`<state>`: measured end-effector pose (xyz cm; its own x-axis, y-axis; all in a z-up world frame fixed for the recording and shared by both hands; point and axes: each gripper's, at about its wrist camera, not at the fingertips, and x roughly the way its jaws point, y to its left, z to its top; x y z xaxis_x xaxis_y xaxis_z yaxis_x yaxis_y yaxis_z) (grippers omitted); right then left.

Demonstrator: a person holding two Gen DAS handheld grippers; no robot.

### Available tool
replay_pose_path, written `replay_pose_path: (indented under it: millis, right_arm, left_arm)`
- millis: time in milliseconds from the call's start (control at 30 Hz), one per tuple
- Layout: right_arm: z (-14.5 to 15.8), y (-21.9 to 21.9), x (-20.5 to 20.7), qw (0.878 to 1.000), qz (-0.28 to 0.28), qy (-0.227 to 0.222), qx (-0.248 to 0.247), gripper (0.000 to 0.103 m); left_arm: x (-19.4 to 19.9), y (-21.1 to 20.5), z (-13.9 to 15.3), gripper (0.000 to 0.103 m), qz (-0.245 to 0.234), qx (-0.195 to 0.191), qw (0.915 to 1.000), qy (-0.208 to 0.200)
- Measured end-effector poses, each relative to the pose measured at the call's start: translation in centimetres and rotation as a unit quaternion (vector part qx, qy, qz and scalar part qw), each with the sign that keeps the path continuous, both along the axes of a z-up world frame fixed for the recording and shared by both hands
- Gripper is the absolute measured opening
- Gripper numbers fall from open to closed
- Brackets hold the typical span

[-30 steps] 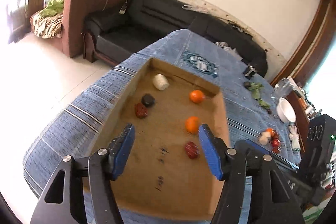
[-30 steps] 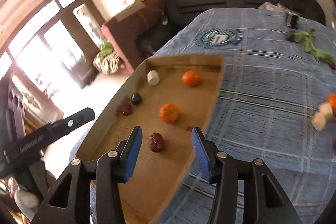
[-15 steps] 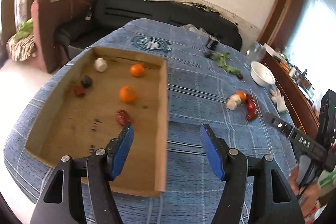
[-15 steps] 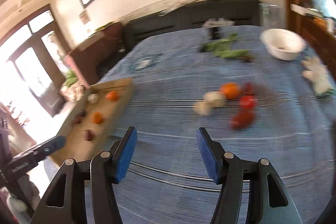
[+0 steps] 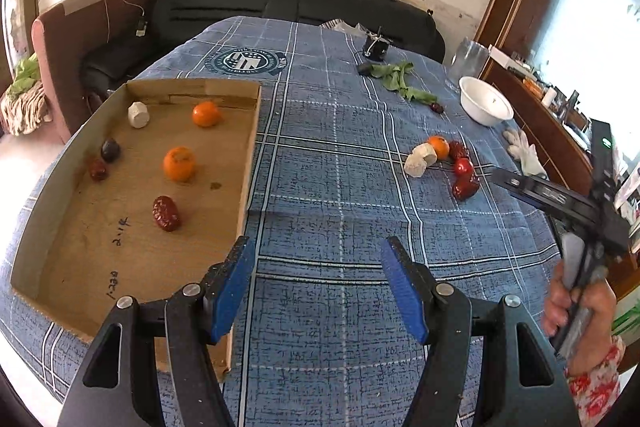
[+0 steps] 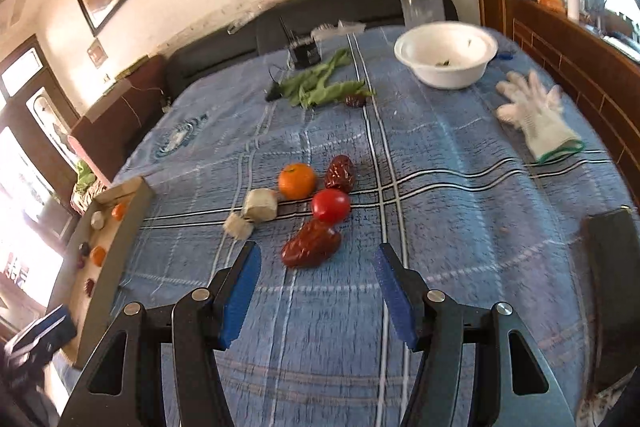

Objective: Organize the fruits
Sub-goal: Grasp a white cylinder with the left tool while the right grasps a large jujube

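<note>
The right hand-held gripper (image 6: pixel 316 277) hangs with its blue pads apart and empty, having just widened, right before a wrinkled dark-red date (image 6: pixel 311 248) on the blue checked table (image 6: pixel 440 227). Beside the date cluster a red tomato (image 6: pixel 330 205) and an orange mandarin (image 6: pixel 297 180). The left hand-held gripper (image 5: pixel 318 273), also spread and empty, hovers beside the shallow brown cardboard tray (image 5: pixel 249 163).

Cardboard tray (image 5: pixel 248 163), left of frame: two oranges (image 5: pixel 179 163), white chunk (image 5: pixel 138 114), dark fruit (image 5: pixel 110 149), two red dates (image 5: pixel 166 213), all spaced apart. Centre cluster on cloth: orange (image 6: pixel 297 180), red tomato (image 6: pixel 330 205), three dates (image 6: pixel 311 248), two white chunks (image 6: pixel 261 204), touching.
</note>
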<state>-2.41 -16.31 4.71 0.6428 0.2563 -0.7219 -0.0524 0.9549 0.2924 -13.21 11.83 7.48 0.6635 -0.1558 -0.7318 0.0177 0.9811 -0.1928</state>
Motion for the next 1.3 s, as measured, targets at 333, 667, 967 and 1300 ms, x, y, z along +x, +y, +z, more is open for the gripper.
replay_pose_path:
  millis: [333, 667, 967, 1300]
  right_arm:
    - [-3.6, 2.5, 2.8, 0.999, 0.019, 0.019, -0.035, 0.063]
    - [-3.5, 1.1, 2.3, 0.999, -0.003, 0.011, -0.035, 0.051]
    - [-3.4, -1.1, 2.1, 0.999, -0.032, 0.019, -0.005, 0.051]
    - [-3.7, -0.5, 2.3, 0.999, -0.029, 0.022, -0.012, 0.051]
  left_arm:
    - [5.3, -2.7, -0.6, 0.066, -0.018, 0.029, 0.9994, 0.004]
    - [14.5, -8.9, -4.5, 0.066, -0.068, -0.003, 0.9969, 0.038]
    - [16.3, -12.0, -5.7, 0.063, -0.145, 0.007, 0.9892, 0.018]
    - [16.1, -11.8, -6.2, 0.025, -0.150, -0.003, 0.9886, 0.014]
